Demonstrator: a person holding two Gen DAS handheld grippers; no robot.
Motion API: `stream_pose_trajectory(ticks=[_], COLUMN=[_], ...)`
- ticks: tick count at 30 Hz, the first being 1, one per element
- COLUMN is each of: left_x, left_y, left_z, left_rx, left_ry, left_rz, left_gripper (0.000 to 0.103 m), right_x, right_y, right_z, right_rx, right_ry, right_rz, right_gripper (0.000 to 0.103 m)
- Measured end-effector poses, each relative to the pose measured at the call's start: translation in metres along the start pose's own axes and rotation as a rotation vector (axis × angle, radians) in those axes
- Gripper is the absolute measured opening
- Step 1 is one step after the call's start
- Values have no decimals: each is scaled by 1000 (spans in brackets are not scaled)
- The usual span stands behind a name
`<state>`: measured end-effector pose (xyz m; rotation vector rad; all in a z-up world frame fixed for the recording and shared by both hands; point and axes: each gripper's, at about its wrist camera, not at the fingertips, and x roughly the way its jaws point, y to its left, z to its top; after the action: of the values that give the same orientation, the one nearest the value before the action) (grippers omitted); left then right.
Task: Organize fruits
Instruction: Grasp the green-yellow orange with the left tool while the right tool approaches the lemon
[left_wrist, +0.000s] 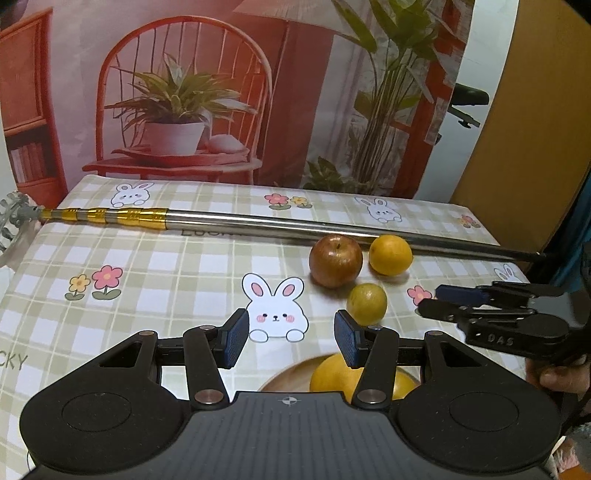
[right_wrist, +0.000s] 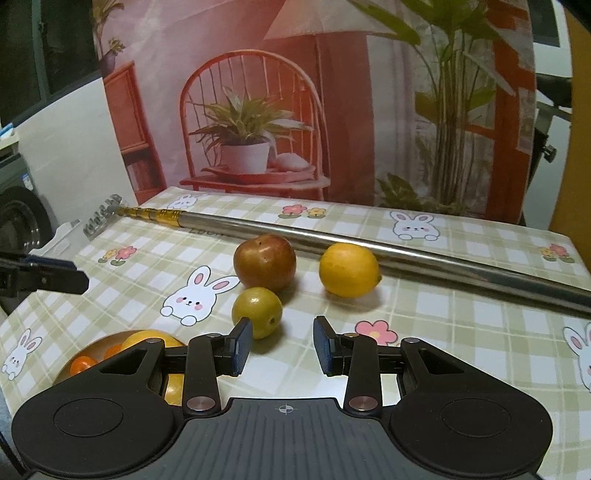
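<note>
A red apple (left_wrist: 335, 260) (right_wrist: 264, 262), a yellow-orange citrus (left_wrist: 390, 254) (right_wrist: 349, 269) and a small greenish-yellow fruit (left_wrist: 366, 303) (right_wrist: 256, 308) lie close together on the checked tablecloth. At the near edge a wooden bowl (left_wrist: 284, 380) (right_wrist: 74, 360) holds a big yellow fruit (left_wrist: 328, 373) (right_wrist: 147, 338) and small orange fruits (right_wrist: 81, 363). My left gripper (left_wrist: 291, 332) hovers open and empty over the bowl's far side. My right gripper (right_wrist: 282, 339) (left_wrist: 432, 301) has its jaws narrowly apart and empty, just short of the greenish fruit, which sits by its left fingertip.
A long metal telescopic pole (left_wrist: 295, 225) (right_wrist: 406, 251) with gold bands lies across the table behind the fruits. A printed backdrop hangs behind the table's far edge. A person's hand (left_wrist: 557, 376) holds the right gripper. The left gripper's fingertip (right_wrist: 74, 275) juts in from the left.
</note>
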<state>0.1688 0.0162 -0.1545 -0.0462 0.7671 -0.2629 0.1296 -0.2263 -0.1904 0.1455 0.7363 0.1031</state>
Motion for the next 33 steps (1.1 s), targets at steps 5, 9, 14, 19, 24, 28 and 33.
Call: stream_pose_trajectory(ticks=[5,9,14,19,24,28,33], left_x=[11,15,22,29,45,66,96], left_y=[0,-1,0,3,-3,-19,-46], left_z=[7,10,10,12,20,26,24], left_rx=[-8,-8,-10,-25,-30,-4,74], left_ry=[10,15,29,45,58,83,126], left_rz=[5,3,3,-7,-52,-115,-158], left_gripper=[53,53,53,53,53,53,54], right_x=[17,37,62,76,76,67,49], right_y=[0,1,4,5,3,0,-12], right_z=[5,6,4,4,3,2,0], right_rx=[-7,-16,-26,-32,-18,-26,-31], right_ry=[-5,-11,-6,-3,3,-8,-28], right_rz=[33,57,83,87,105,94,56], right_gripper=[34,38,43,47,47,47,49])
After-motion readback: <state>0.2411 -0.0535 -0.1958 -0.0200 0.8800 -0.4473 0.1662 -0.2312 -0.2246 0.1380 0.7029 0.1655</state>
